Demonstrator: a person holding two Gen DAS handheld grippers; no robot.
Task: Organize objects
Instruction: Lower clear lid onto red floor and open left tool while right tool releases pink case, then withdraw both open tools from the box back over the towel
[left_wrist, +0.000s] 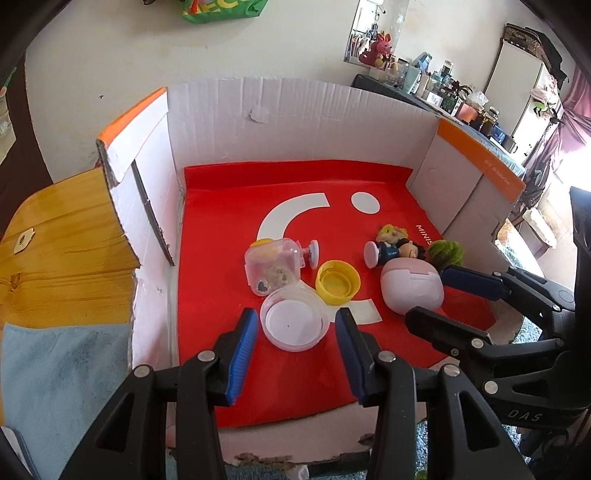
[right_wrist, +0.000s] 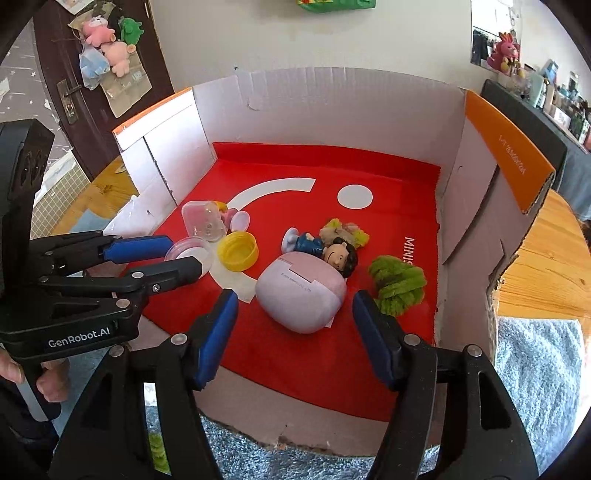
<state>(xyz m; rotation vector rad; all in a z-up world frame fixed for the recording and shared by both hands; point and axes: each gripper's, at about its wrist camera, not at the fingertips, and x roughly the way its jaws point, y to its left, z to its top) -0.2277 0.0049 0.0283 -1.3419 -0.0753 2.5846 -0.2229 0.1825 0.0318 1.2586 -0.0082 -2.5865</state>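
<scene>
Left gripper (left_wrist: 293, 334) jaws spread, straddling the clear round lid (left_wrist: 293, 319) at lower center of its frame, not gripping. Right of it: yellow cap (left_wrist: 337, 282), then pink egg case (left_wrist: 412, 290), centered in the right wrist view between the spread-apart jaws of the right gripper (right_wrist: 295, 332). Doll figure (right_wrist: 327, 249) behind it, green pom-pom (right_wrist: 399, 284) far right. All on red mat (right_wrist: 295, 362) inside cardboard box (left_wrist: 295, 110).

Box walls (right_wrist: 325, 107) hem three sides; near edge open.
</scene>
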